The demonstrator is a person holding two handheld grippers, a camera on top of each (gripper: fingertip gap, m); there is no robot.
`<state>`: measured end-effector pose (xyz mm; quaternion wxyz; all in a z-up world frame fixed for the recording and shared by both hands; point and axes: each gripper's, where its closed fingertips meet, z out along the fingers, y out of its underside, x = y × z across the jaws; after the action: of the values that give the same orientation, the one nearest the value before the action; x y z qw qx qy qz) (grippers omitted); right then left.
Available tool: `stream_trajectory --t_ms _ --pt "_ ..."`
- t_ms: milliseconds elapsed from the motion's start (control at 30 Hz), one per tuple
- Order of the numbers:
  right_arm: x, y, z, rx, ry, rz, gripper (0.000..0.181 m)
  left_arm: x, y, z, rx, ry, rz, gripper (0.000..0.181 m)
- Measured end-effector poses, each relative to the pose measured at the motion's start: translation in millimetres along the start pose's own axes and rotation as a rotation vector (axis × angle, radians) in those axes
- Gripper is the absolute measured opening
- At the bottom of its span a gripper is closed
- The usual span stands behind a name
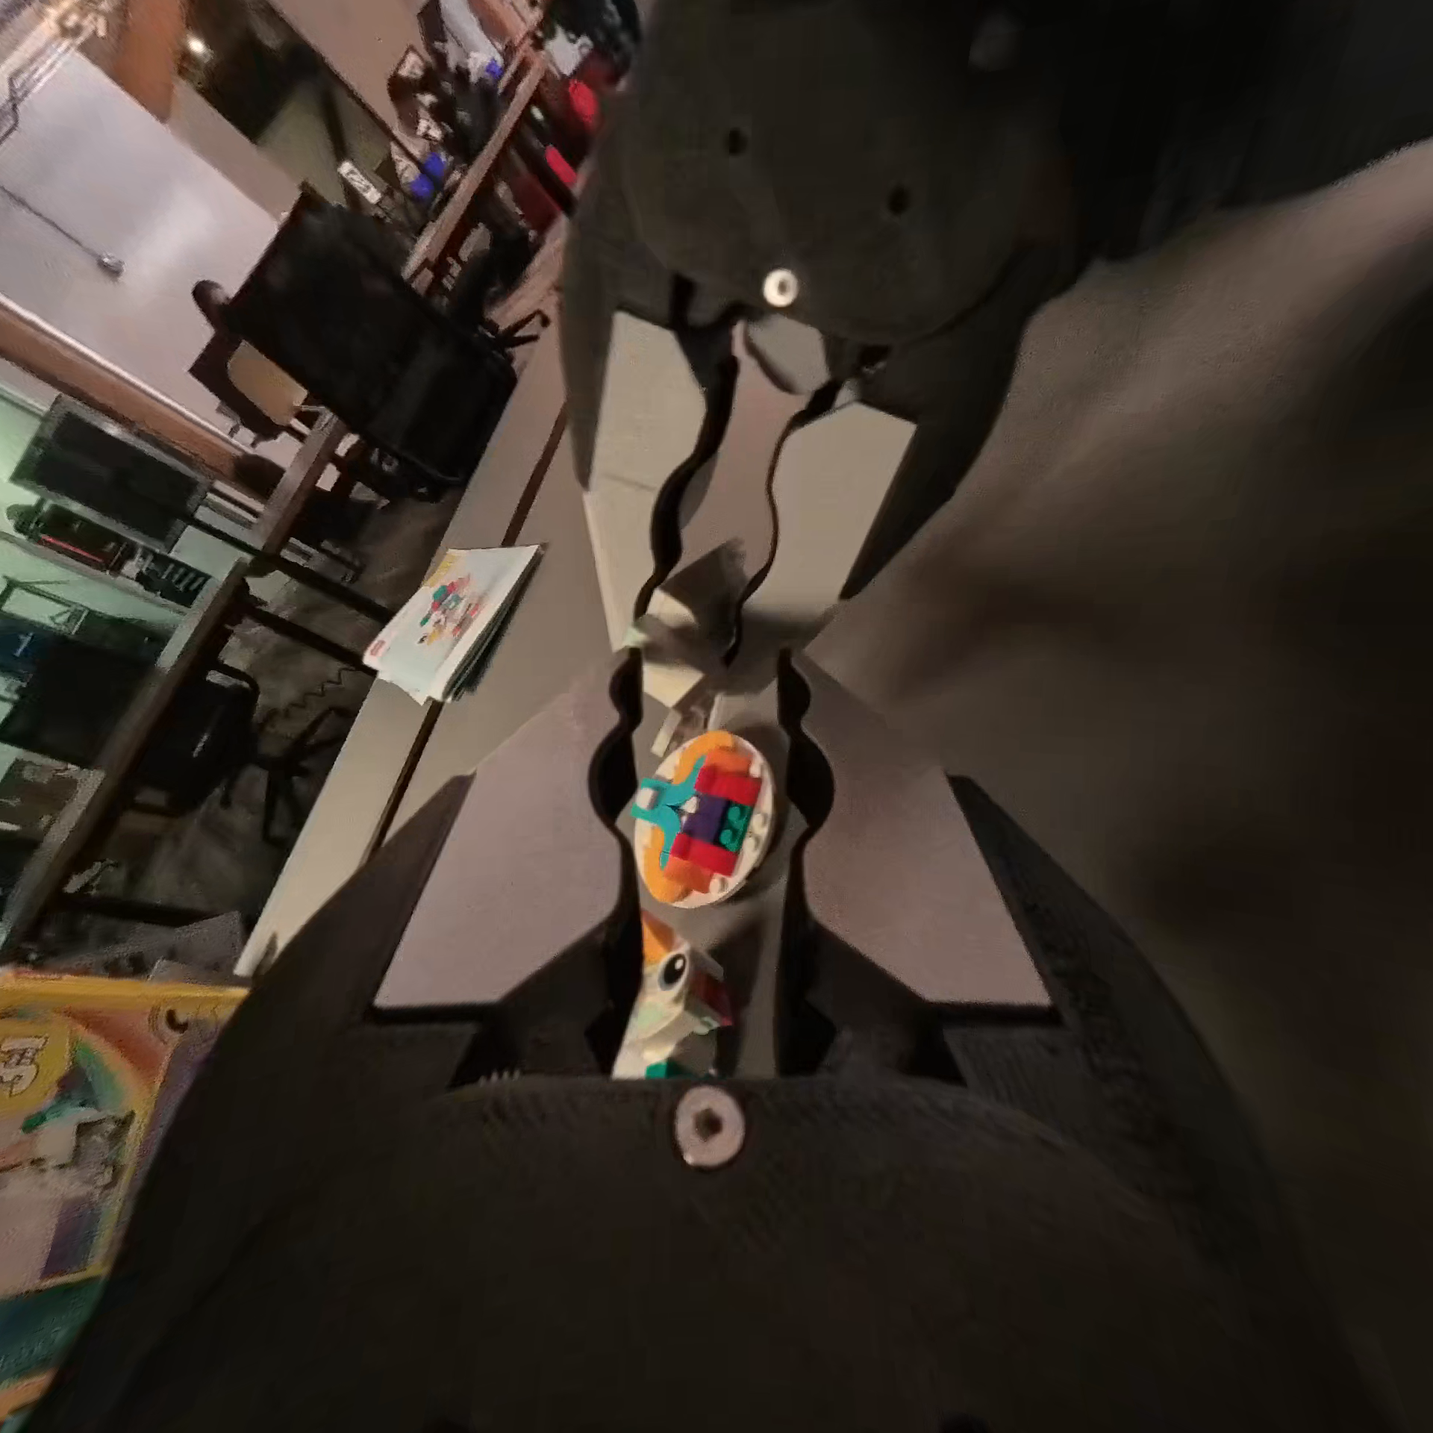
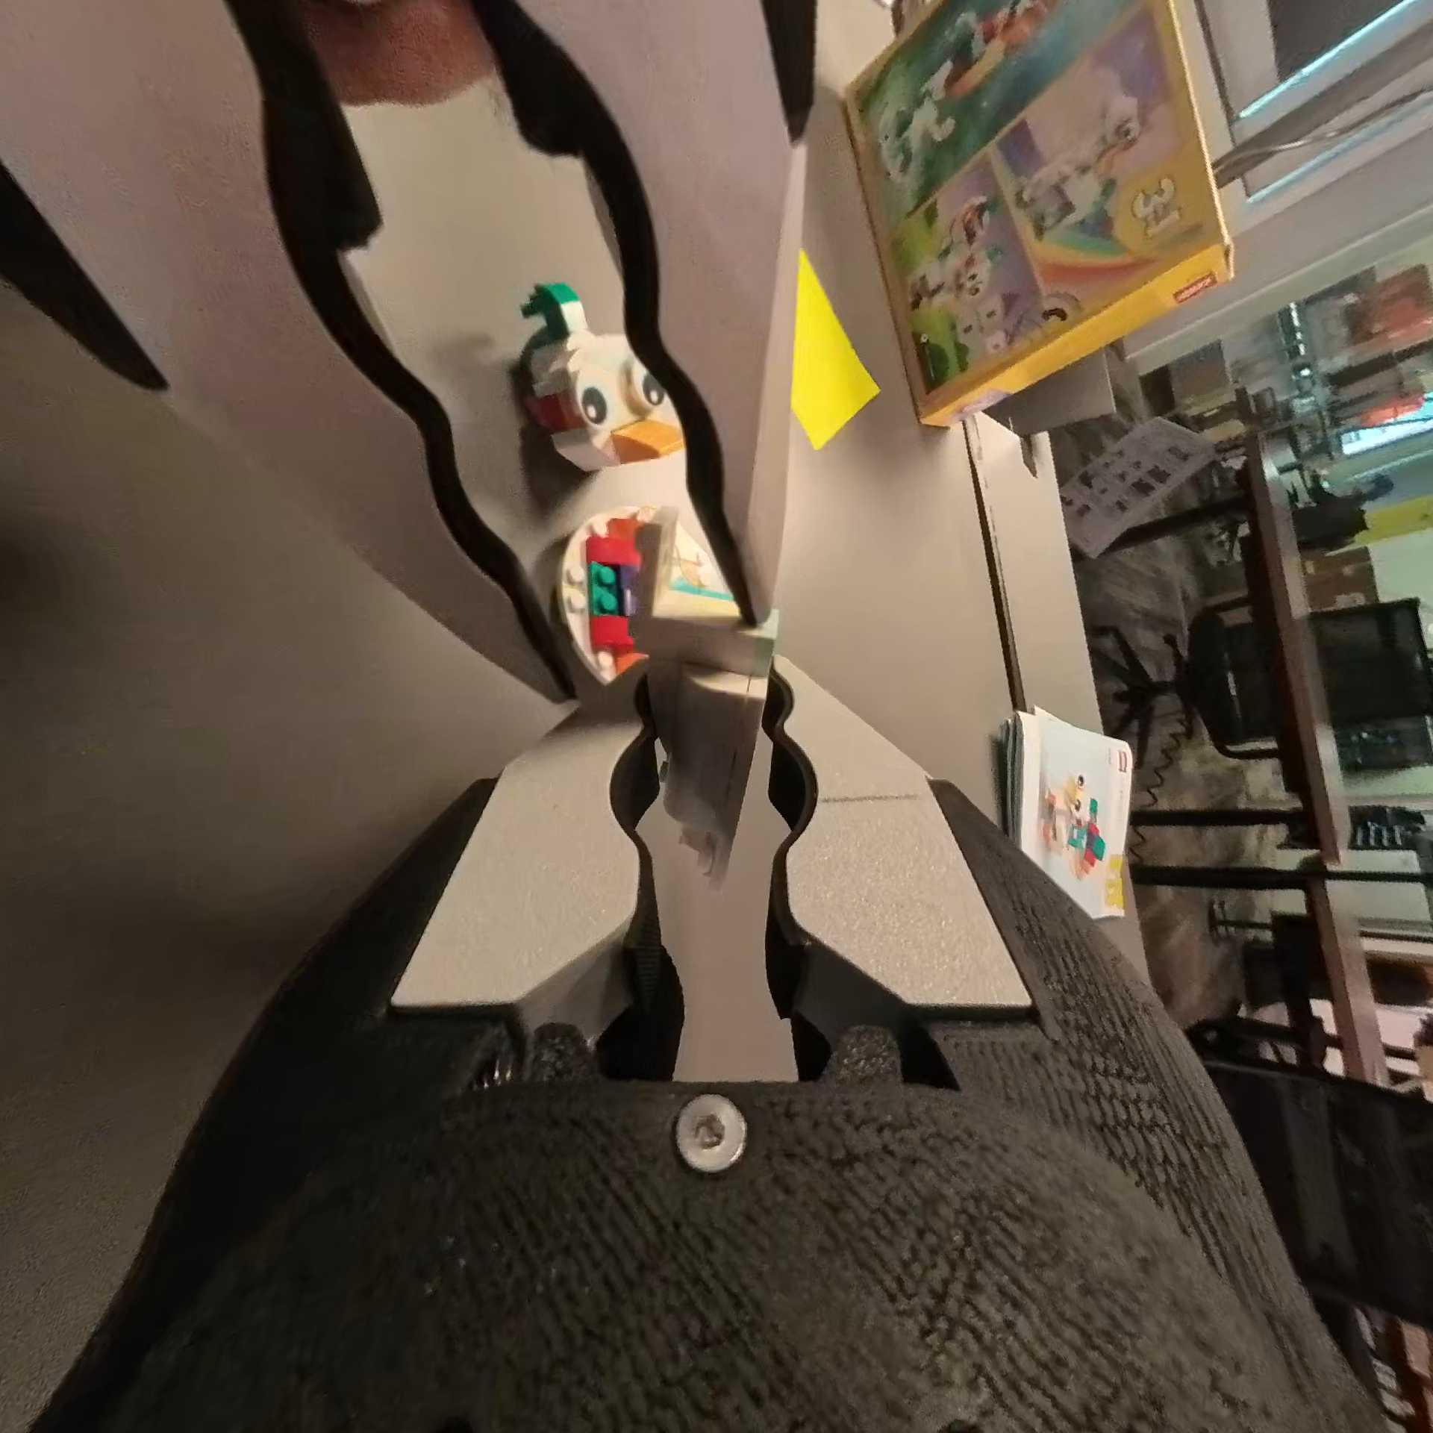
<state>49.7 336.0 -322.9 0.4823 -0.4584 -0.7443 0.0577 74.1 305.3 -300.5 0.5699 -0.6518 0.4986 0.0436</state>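
Two tongs [image 1: 709, 659] [image 2: 706, 682] meet at one pale piece [image 2: 709, 744].

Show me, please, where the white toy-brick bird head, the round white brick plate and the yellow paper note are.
White toy-brick bird head [image 2: 601, 403]: right wrist view, on its face.
Round white brick plate [image 1: 702, 822]: left wrist view, on its coloured bricks.
Yellow paper note [image 2: 826, 357]: right wrist view, its middle.

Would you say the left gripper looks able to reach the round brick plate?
Likely yes: the left gripper is open over the uncovered round brick plate; the right gripper, holding a white brick piece, is beyond.
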Motion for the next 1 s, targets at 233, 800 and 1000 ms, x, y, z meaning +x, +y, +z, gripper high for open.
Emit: stream_trajectory --t_ms 233,800,1000 --pt "-7 1 0 -0.002 -0.065 0.044 0.022 -2 7 0 -0.072 -0.078 0.240 0.016" --pt "12 -7 -3 -0.089 0.180 -0.268 0.019 -10 22 -12 -0.085 0.041 -0.014 0.007" --pt "15 -13 -4 -0.049 0.282 -0.420 0.019 -7 24 -15 -0.082 0.104 -0.102 0.006"
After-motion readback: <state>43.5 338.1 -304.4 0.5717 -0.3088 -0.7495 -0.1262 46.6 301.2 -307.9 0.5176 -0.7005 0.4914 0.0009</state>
